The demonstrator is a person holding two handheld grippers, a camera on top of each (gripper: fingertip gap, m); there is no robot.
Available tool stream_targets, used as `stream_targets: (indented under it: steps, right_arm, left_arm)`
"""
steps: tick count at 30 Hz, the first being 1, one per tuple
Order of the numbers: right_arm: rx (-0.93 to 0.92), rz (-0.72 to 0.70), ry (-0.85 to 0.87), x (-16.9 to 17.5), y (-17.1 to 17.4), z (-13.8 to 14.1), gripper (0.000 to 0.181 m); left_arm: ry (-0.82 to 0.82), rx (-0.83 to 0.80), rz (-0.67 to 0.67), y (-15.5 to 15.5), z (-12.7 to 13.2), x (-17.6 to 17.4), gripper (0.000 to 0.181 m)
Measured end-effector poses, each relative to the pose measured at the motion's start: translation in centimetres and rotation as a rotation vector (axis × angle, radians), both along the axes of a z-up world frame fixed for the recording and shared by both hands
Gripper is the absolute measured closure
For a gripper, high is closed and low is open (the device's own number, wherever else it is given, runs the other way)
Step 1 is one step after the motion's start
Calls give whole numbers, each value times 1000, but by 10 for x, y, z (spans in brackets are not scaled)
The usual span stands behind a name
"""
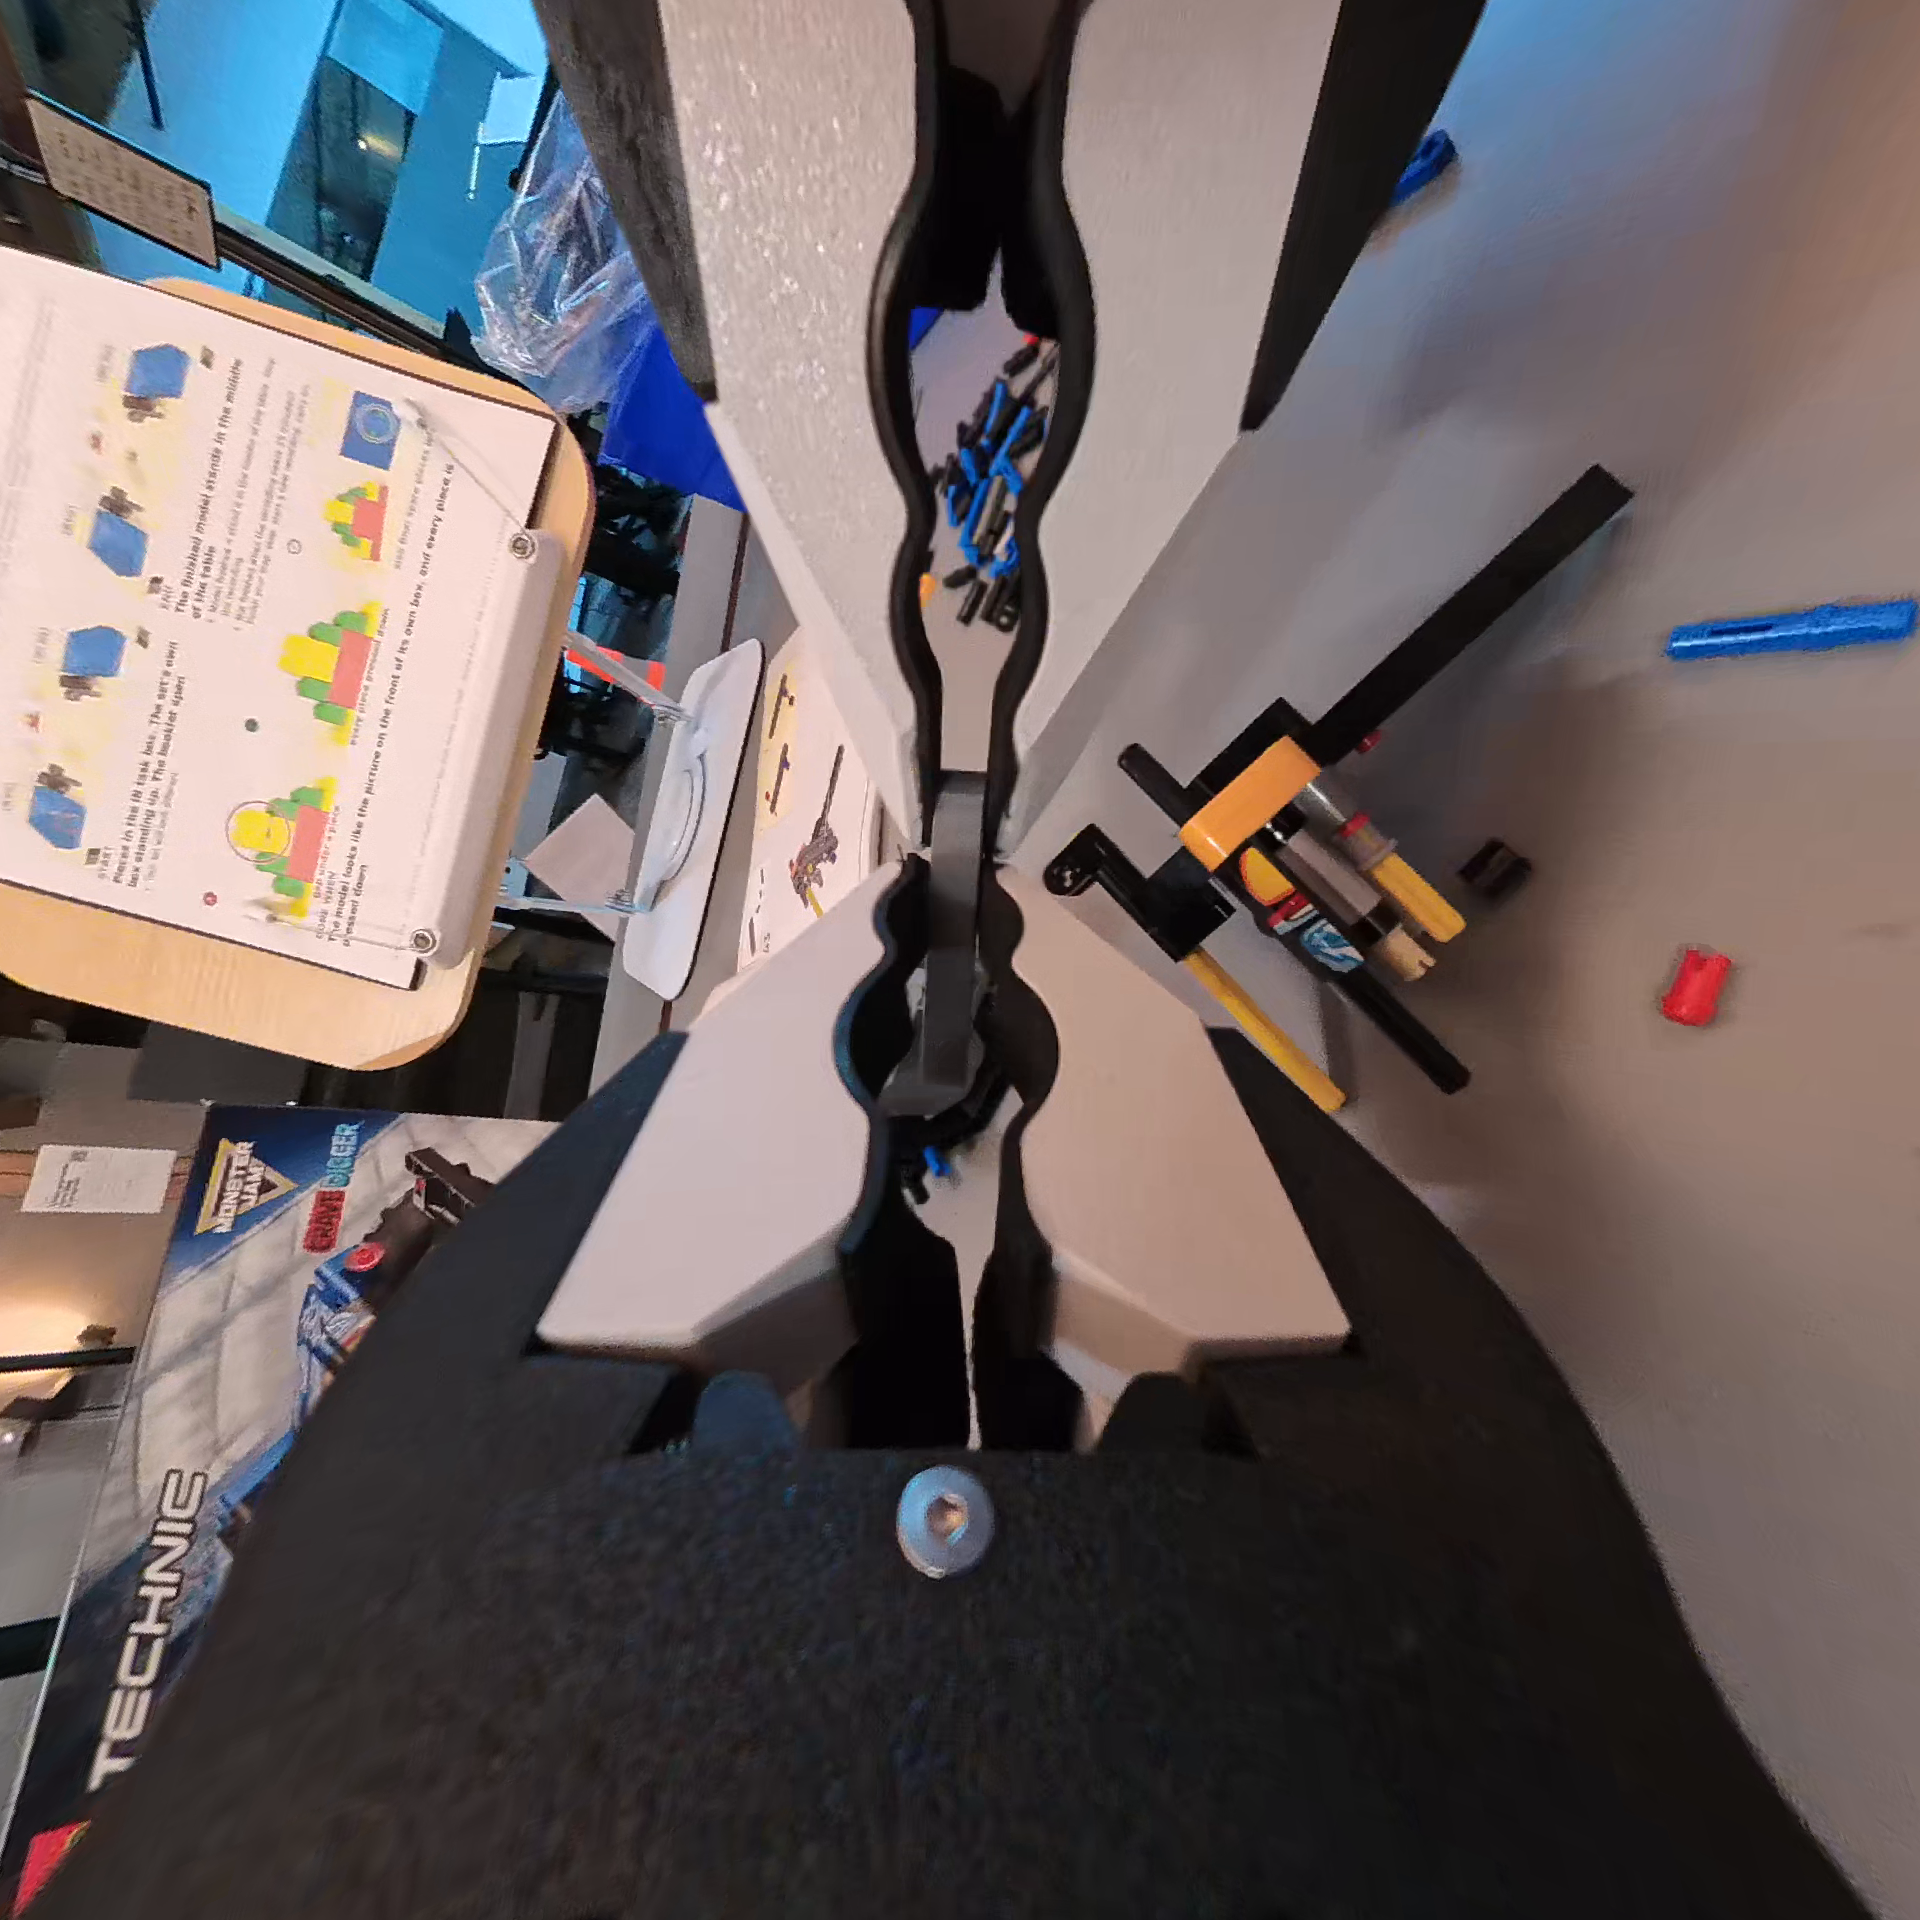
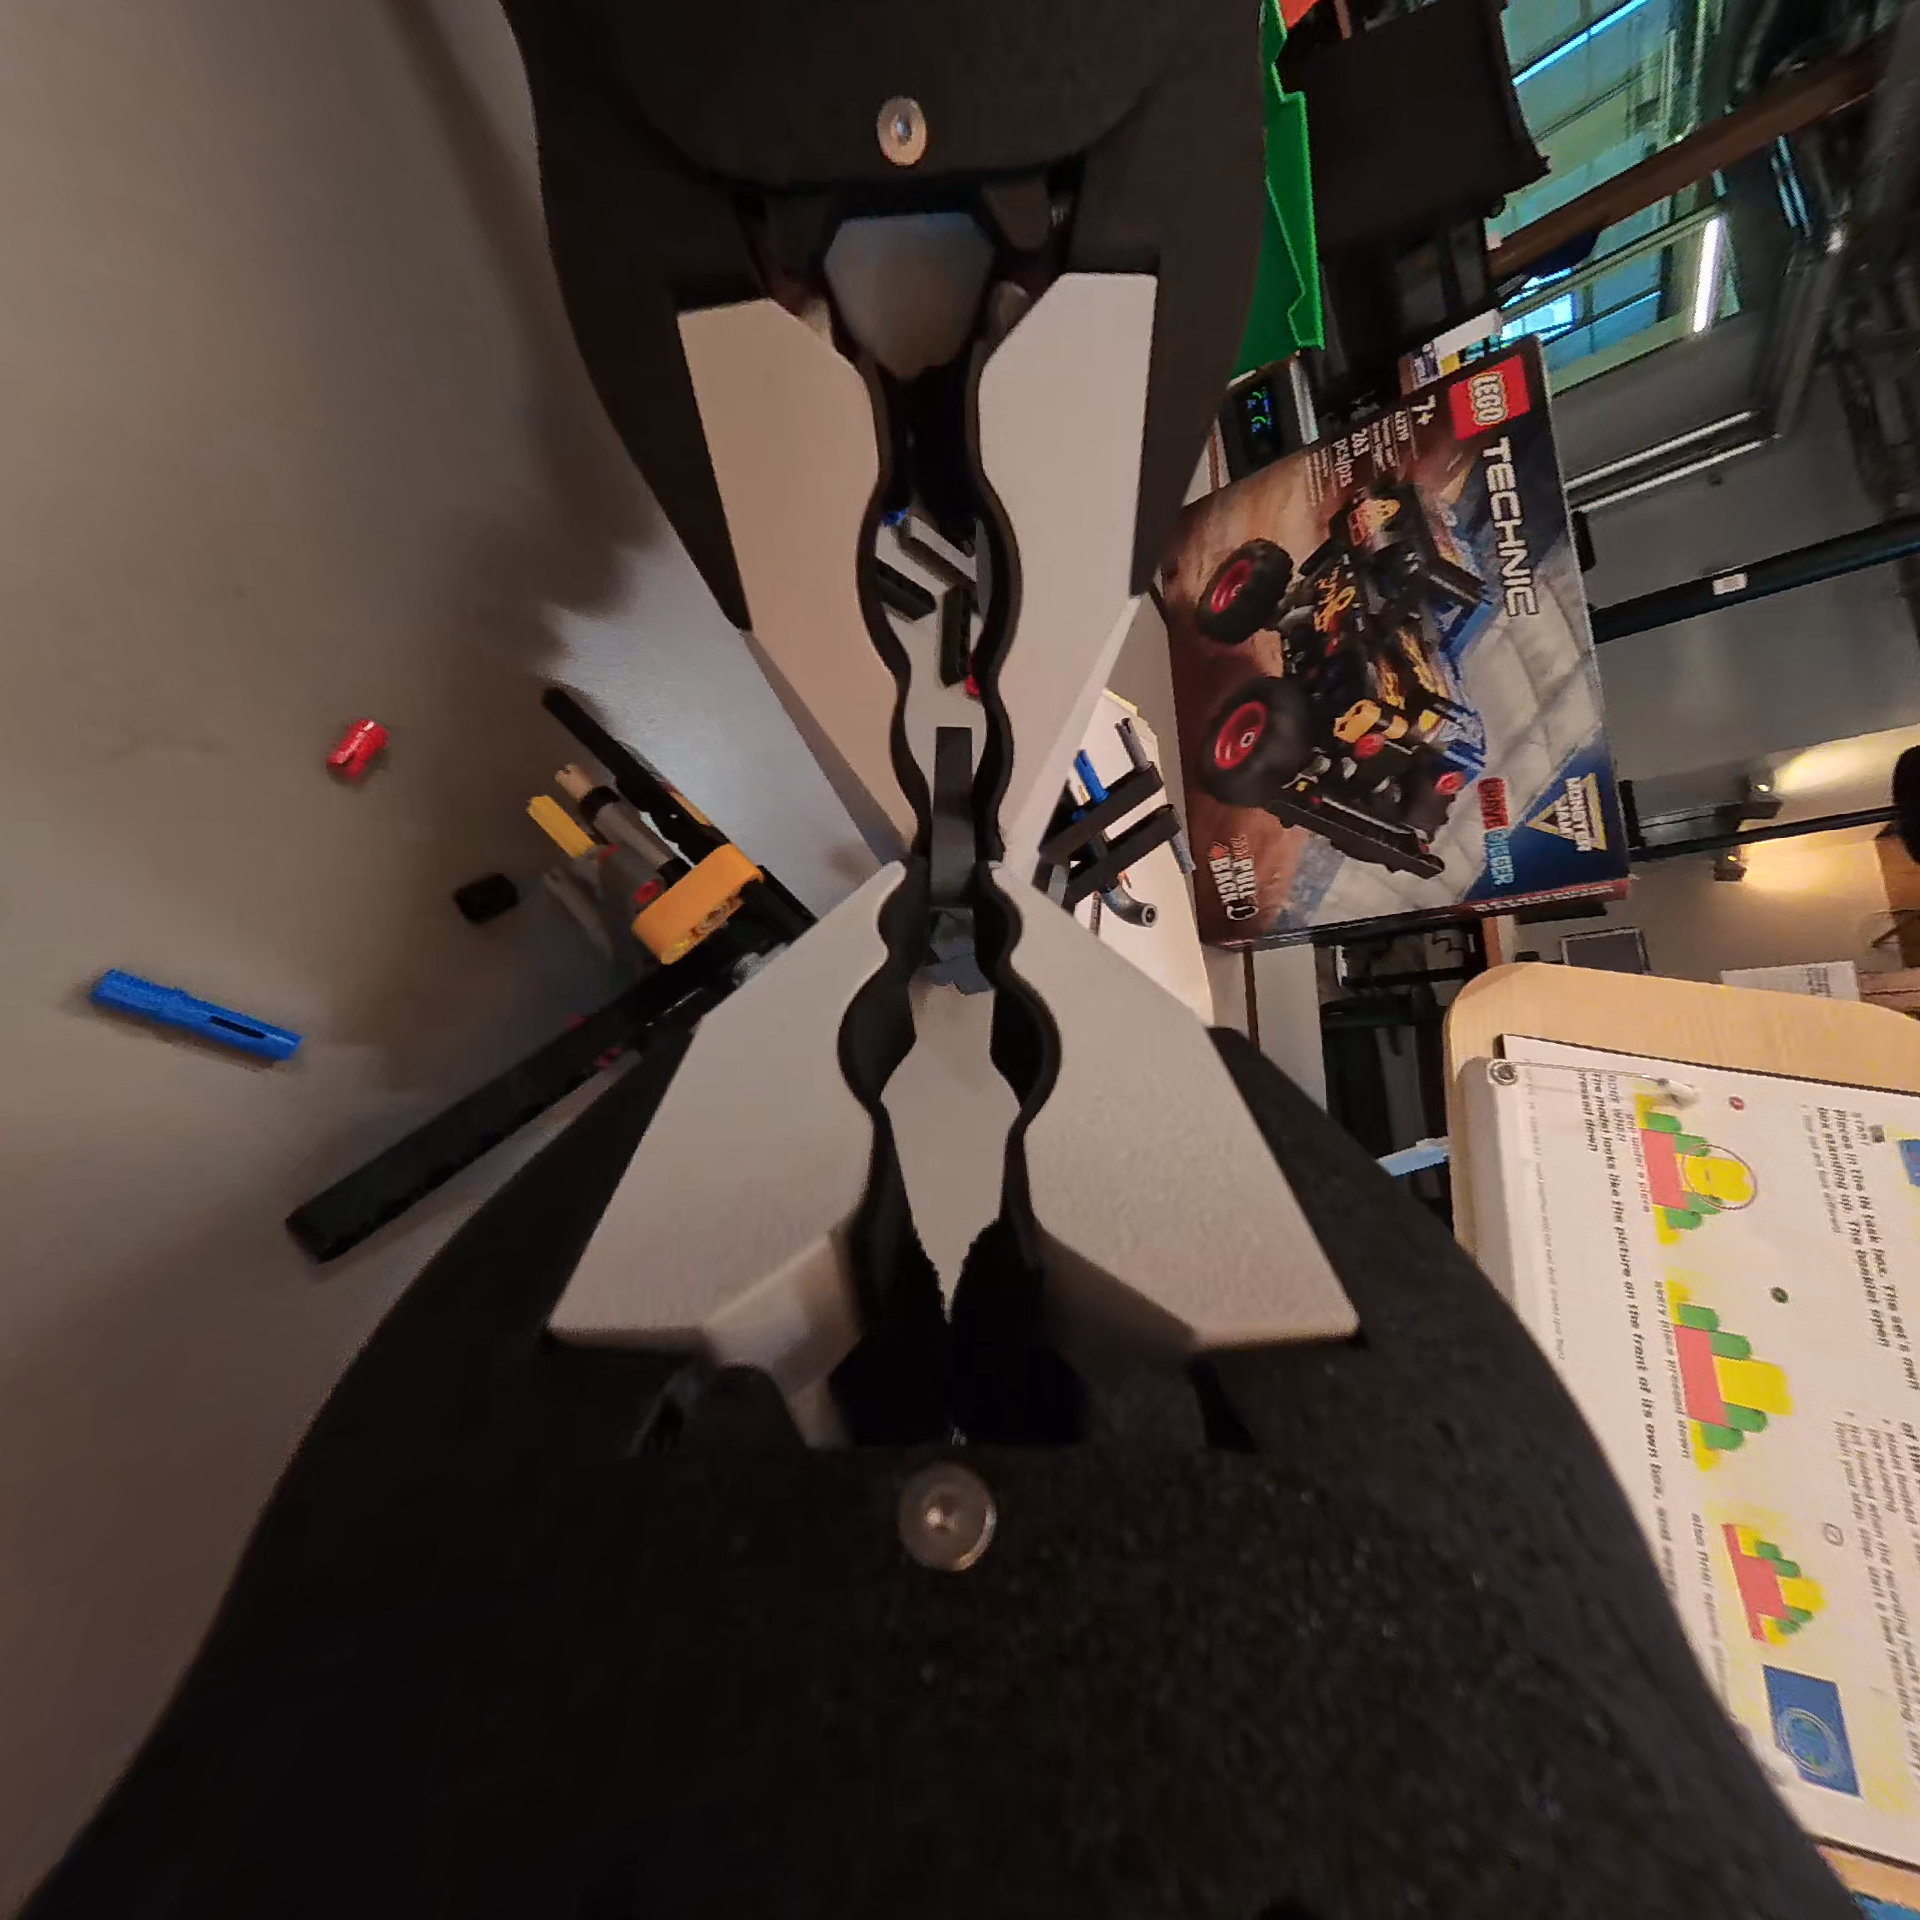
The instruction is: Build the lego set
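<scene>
My left gripper (image 1: 951, 873) and right gripper (image 2: 951, 878) meet tip to tip above the grey table (image 1: 1714, 1351). A dark grey lego piece (image 1: 951, 935) is clamped in the left gripper's fingers, and its far end reaches into the right gripper's tips (image 1: 961, 790). In the right wrist view the same piece (image 2: 951, 800) sticks into the left gripper (image 2: 951, 831), and a small grey-blue part (image 2: 951, 961) sits between my right fingers. A partly built assembly (image 1: 1278, 862) of black beams, an orange connector and yellow axles lies beside them on the table; it also shows in the right wrist view (image 2: 675, 883).
Loose on the table are a blue pin (image 1: 1787, 629), a red bush (image 1: 1694, 987), a small black piece (image 1: 1493, 864) and a pile of blue and black pins (image 1: 987, 488). The lego box (image 2: 1392, 644), a black frame sub-assembly (image 2: 1112, 831), an open booklet (image 1: 810, 810) and an instruction board (image 1: 260, 623) stand at the table's edge. Left and right tips are no more than a few centimetres apart.
</scene>
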State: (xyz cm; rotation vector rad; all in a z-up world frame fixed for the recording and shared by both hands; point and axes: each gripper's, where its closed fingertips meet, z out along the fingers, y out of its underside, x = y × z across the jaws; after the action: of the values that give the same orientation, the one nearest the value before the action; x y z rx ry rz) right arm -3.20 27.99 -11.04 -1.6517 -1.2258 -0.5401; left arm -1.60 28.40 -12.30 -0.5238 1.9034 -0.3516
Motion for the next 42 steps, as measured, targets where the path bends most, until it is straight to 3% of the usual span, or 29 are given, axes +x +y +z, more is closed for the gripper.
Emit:
stream_targets:
  steps: [6, 12, 19, 42]
  right_arm:
    - [-10, -2, 6, 0, -1, -3, 174]
    - [-54, -11, 141, 2, -4, 1, 174]
    - [-41, -14, 72, 3, -4, -4, 174]
    - [-49, -2, 78, 3, -6, -4, 174]
  left_arm:
    - [-8, 35, 3, 1, -2, 1, 175]
    - [-48, 42, -21, -3, 4, 0, 175]
    - [-50, 90, -19, -2, 0, 1, 174]
    - [-46, 115, -40, -3, 0, -1, 174]
